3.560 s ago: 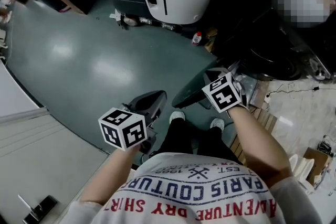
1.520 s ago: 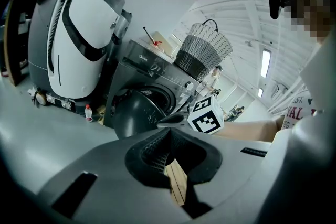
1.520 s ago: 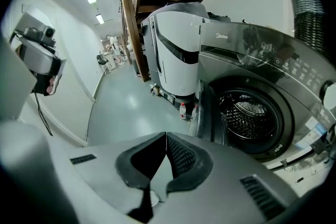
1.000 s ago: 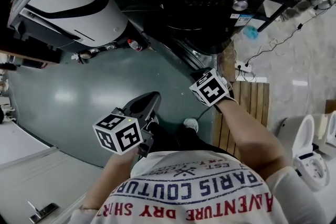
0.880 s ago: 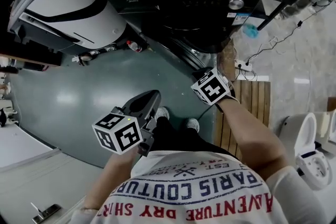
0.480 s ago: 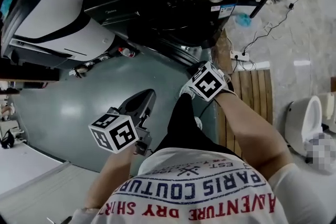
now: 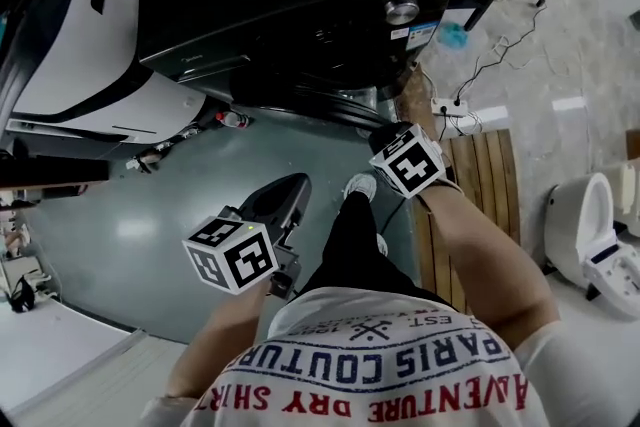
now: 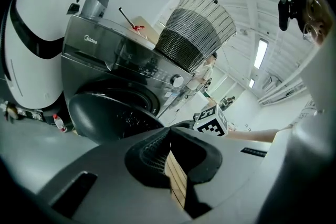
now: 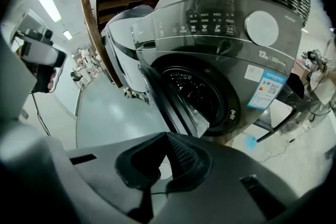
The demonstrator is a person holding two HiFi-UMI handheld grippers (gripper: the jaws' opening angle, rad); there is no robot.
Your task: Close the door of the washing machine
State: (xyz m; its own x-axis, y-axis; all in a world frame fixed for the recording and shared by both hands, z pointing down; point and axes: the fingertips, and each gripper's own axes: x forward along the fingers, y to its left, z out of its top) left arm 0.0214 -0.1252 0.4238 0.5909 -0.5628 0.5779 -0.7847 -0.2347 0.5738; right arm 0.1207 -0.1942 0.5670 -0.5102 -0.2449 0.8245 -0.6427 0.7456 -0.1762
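Note:
The dark grey washing machine [image 9: 220,34] stands in front of me with its round door [image 9: 170,107] swung open to the left, so the drum opening [image 9: 197,86] shows. In the left gripper view the open door [image 8: 105,118] bulges out below the machine's front. My right gripper [image 7: 385,131] is shut and empty, close in front of the door's edge without touching it. My left gripper [image 7: 296,181] is also shut and empty; it hangs lower and further left over the green floor. The head view has the machine [image 7: 300,5] at the top.
A wicker basket [image 8: 197,34] sits on top of the machine. A white appliance [image 7: 90,45] stands to its left, with a small bottle [image 7: 232,119] on the floor between them. A wooden slat platform [image 7: 480,185], a power strip [image 7: 445,107] and a toilet [image 7: 590,225] lie to the right.
The person has turned and stepped toward the washing machine, which now fills the top of the head view. Both grippers have come closer to it, and both have stayed shut.

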